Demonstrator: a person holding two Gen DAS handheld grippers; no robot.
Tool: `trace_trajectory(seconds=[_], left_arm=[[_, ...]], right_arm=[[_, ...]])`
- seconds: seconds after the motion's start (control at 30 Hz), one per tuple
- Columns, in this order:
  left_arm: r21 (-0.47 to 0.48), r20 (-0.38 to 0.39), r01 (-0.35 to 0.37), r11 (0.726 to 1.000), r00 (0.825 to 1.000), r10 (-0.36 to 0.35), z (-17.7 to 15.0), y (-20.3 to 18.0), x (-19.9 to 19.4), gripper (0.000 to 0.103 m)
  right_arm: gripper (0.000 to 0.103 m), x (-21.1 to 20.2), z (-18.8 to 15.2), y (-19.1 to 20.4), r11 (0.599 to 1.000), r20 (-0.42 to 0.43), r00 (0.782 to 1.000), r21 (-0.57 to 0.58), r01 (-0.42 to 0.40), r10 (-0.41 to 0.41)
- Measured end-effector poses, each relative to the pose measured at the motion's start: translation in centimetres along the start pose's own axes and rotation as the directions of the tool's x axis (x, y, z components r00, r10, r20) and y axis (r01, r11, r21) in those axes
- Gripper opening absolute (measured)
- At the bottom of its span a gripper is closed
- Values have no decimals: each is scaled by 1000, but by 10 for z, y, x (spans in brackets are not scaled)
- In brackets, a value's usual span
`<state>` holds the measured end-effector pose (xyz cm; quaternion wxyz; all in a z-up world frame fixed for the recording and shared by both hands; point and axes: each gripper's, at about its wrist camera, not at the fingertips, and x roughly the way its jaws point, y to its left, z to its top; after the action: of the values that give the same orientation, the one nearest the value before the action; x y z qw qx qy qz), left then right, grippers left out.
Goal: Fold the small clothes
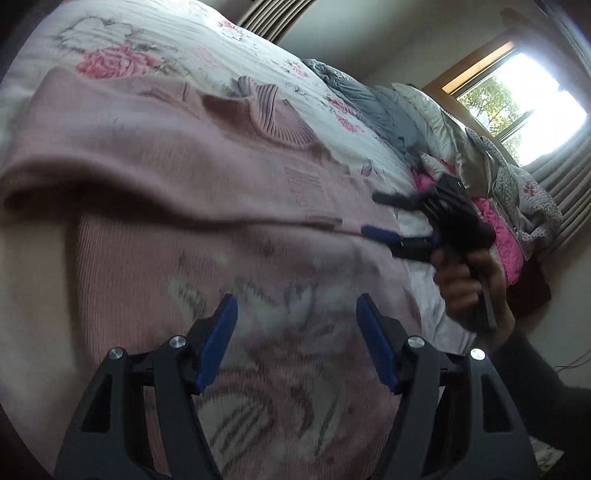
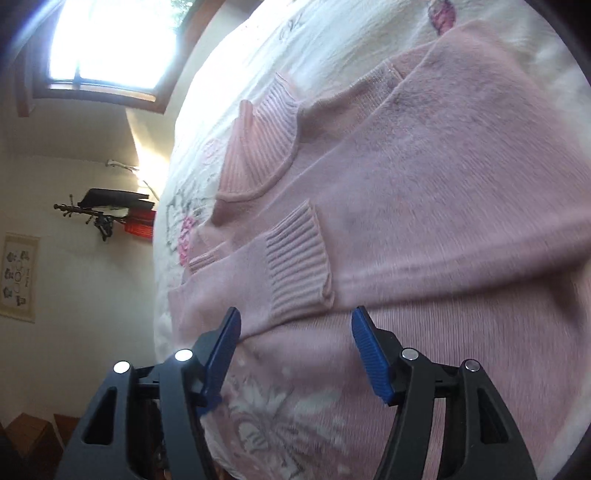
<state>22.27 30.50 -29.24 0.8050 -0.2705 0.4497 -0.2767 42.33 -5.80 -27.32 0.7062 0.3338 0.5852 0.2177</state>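
Note:
A pink knit sweater with a ribbed collar lies on a floral bedspread. Its sleeves are folded across the body; a ribbed cuff lies in the middle. A white and grey pattern shows near the hem. My left gripper is open just above the patterned part, with nothing between its blue pads. My right gripper is also open, hovering over the sweater below the cuff. In the left wrist view the right gripper appears at the sweater's right edge, held by a hand.
Crumpled grey and floral bedding and a bright pink cloth are heaped along the far side of the bed under a window. A wall with a hung picture and a rack stands beside the bed.

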Motion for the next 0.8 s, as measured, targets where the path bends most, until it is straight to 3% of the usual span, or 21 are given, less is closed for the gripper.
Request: trace_trajectory(seconds=[0.13,0.27,0.33,0.4,0.63,0.8], left_arm=[[-30,-8,-14,999,1000,13,-37,13,-10,67],[-26,-3,-23,999,1000,23,-43,19,-10,68],[-61,6,-6,998,1000,6,-39,25,-10,69],[-100,16,14,995,1000,-12,-37,33,-11,68],[-76,4,-5,997,1000,5,-39,28,-6,68],[-76,-12,-26,997,1000,25,-37,27,-2,68]], right_arm=[[62,40,27,7,1000,-66,998,2,23,-23],[58,58,35,19,998,-86,994,-23,62,-63],[26,61,38,22,997,-94,993,-21,72,-73],[11,59,43,29,995,-86,992,-31,91,-93],[8,-10,56,88,988,34,998,-141,57,-53],[8,-82,71,115,979,161,986,-187,83,-53]])
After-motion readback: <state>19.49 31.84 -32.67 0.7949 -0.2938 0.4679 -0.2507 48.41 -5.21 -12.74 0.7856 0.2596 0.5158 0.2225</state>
